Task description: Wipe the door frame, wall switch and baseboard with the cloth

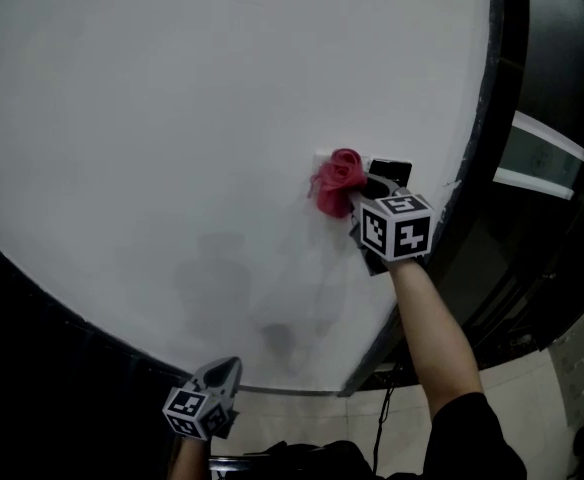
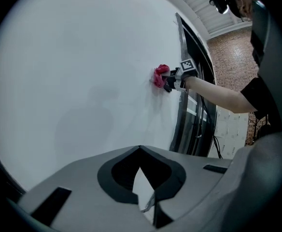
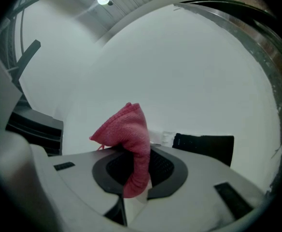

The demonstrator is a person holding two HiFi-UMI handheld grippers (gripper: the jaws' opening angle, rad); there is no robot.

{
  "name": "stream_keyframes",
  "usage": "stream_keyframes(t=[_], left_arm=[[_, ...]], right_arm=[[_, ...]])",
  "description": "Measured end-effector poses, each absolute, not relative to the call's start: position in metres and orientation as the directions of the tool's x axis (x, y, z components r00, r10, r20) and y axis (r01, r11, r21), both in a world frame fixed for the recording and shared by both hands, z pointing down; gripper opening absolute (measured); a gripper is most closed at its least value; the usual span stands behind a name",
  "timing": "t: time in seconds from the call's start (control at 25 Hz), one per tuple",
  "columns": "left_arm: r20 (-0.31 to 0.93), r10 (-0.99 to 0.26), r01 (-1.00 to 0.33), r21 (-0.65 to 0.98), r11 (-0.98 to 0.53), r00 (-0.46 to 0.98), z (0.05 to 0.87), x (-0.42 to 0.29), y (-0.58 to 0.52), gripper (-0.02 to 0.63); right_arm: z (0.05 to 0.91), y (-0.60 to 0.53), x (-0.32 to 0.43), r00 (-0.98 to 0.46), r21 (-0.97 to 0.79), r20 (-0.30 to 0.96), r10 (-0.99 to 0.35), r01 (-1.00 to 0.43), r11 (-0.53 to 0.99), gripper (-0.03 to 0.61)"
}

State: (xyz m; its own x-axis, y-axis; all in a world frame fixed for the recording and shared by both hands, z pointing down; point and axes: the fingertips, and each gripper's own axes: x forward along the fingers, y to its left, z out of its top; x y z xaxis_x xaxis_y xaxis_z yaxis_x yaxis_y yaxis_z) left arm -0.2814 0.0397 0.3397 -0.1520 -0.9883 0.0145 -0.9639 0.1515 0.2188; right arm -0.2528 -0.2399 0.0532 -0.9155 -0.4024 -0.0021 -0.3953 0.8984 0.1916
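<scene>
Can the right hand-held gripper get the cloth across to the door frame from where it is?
Probably yes. The right hand-held gripper pinches the red cloth at the wall, and only a black wall plate and bare wall lie before the door frame.

Right gripper (image 1: 358,184) holding red cloth (image 1: 336,180), white wall (image 1: 172,118)

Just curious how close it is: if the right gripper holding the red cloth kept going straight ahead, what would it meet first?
Most likely the white wall. The right gripper points straight at it, and its red cloth looks pressed near the small white switch; exact contact is hard to judge.
</scene>
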Motion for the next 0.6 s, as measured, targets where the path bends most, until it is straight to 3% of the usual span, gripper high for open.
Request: stream_keyframes(t=[0.6], left_arm=[[0.025,-0.991,-0.969,0.21,0.132,-0.13,0.341,-0.262,0.028,-0.008]], right_arm=[[0.047,-0.266,-0.211,-0.871,0.227,-0.018,-0.491,-0.482,0.846,0.057]])
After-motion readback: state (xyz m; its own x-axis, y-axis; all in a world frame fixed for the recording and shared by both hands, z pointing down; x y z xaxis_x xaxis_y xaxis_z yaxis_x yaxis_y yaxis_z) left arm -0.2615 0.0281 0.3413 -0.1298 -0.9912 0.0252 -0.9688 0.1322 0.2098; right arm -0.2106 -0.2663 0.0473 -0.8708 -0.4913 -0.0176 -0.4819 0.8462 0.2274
